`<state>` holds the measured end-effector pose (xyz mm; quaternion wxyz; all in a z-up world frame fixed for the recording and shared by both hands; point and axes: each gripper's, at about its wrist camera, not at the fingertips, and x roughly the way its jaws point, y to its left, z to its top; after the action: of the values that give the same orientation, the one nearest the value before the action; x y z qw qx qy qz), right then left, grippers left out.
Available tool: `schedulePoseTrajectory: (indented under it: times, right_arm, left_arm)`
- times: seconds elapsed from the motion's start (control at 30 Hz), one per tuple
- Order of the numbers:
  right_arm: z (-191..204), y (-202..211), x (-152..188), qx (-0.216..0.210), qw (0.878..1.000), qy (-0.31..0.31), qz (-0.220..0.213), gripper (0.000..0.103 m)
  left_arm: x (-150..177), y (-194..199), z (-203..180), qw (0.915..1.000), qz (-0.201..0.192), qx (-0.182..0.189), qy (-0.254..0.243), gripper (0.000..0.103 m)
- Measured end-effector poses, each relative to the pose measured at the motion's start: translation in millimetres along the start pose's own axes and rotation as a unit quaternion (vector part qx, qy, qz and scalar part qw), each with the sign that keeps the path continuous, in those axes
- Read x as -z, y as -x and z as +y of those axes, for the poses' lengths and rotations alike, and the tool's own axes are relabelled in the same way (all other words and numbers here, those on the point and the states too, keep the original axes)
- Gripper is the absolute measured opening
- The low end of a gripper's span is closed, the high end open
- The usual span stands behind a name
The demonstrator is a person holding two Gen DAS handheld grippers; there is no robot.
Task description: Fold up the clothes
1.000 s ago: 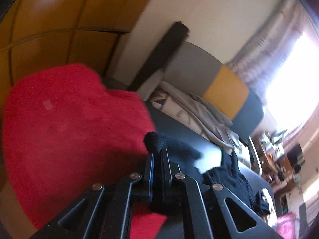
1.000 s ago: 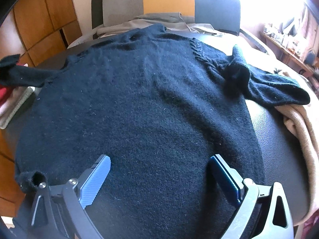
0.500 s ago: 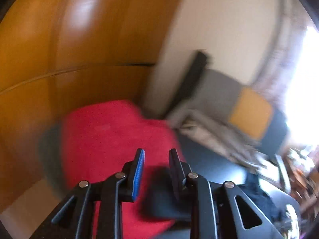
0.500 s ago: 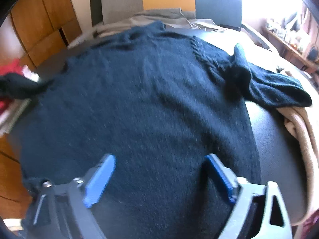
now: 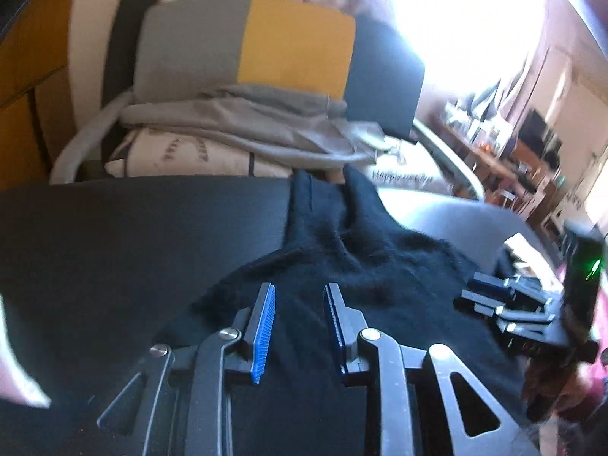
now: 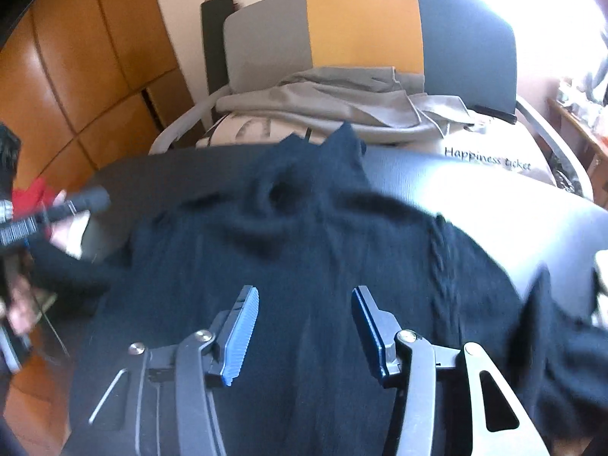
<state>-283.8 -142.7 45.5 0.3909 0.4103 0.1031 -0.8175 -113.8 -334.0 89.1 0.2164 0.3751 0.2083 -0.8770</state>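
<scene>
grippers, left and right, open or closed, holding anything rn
Left gripper: open, empty, over the black sweater.
Right gripper: jaws closing, pads not yet pressing the sweater below, nothing held.

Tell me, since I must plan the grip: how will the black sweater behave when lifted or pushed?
The black sweater will probably flop and drape, since it already lies in soft wrinkles around the collar. Its fuzzy knit likely grips the ribbed pads rather than slipping. Pushed, it would probably bunch up on the dark table instead of sliding whole.
</scene>
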Motion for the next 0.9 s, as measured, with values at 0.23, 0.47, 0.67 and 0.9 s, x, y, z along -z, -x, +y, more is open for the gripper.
schedulePoseTrajectory:
  times: [0.23, 0.47, 0.67, 0.9]
  right_arm:
    - [-31, -68, -38, 0.039, 0.999, 0.0, 0.02, 0.052]
    - [-74, -67, -10, 0.108, 0.993, -0.038, 0.004, 0.052]
    - [-69, -72, -16, 0.151, 0.988, -0.041, 0.005, 0.056]
    - [-70, -1, -4, 0.095, 0.991, -0.079, -0.045, 0.049]
  left_arm:
    - [-14, -123, -11, 0.9981, 0.041, -0.044, -0.008, 0.026]
    - [-8, -153, -16, 0.9978, 0.013, -0.063, -0.015, 0.026]
    - [-6, -142, -13, 0.9945, 0.011, -0.098, -0.036, 0.028]
    - [-4, -105, -8, 0.9951, 0.031, -0.093, 0.01, 0.028]
